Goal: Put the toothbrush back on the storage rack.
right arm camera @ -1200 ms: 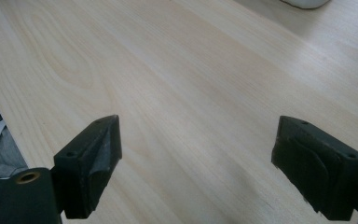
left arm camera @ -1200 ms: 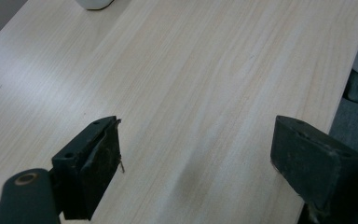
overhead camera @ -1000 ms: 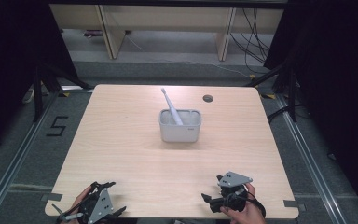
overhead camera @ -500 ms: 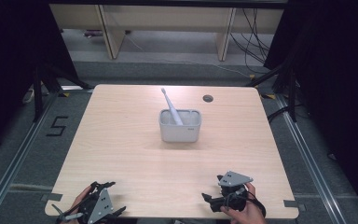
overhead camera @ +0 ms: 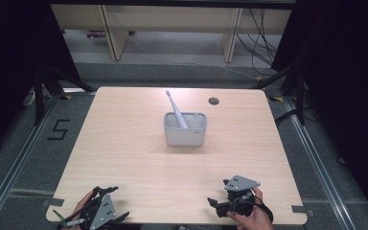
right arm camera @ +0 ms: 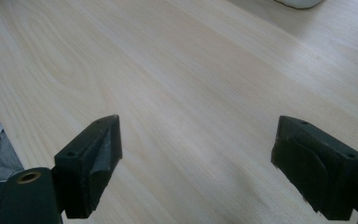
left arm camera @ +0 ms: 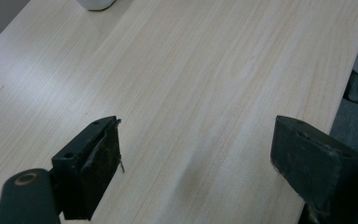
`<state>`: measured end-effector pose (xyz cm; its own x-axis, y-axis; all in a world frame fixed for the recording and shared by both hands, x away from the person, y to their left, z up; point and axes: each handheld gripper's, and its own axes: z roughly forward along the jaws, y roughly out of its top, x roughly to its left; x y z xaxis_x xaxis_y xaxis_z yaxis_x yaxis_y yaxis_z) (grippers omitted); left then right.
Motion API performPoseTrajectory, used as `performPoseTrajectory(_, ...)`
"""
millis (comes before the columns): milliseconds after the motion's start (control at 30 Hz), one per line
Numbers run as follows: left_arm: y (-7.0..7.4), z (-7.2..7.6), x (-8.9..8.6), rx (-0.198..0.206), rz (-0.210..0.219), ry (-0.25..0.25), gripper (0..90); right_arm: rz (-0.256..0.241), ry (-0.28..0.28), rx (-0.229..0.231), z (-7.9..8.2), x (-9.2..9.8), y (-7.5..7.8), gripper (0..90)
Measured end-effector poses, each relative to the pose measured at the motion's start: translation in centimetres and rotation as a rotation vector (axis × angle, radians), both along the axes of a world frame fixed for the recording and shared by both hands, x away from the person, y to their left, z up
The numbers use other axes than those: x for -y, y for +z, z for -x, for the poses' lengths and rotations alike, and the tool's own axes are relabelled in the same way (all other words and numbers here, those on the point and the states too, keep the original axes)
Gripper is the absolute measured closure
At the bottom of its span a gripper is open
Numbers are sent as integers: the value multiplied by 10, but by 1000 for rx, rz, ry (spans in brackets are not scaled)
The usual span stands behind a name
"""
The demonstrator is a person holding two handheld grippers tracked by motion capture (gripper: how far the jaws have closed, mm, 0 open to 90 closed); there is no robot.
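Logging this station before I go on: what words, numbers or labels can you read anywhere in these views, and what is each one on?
"5": black numeral marked on the grey floor, left of the table.
No print can be read on the white holder, the toothbrush or either set of tongs.

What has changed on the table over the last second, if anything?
Nothing visibly changed. The left gripper and right gripper rest at the near edge of the table, both open and holding nothing, as before. The white toothbrush leans in the grey holder at the table's middle, where it was a second ago.
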<state>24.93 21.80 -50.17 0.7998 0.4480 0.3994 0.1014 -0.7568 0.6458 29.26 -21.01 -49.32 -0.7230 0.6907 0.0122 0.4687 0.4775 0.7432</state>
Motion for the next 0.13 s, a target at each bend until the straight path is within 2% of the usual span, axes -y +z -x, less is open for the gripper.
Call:
performPoseTrajectory(67,1,0,0,-4,-4,1,154,-8,4,-19,0,0,0,165)
performPoseTrajectory(133,1,0,0,-4,-4,0,154,-8,6,-16,-1,0,1,164)
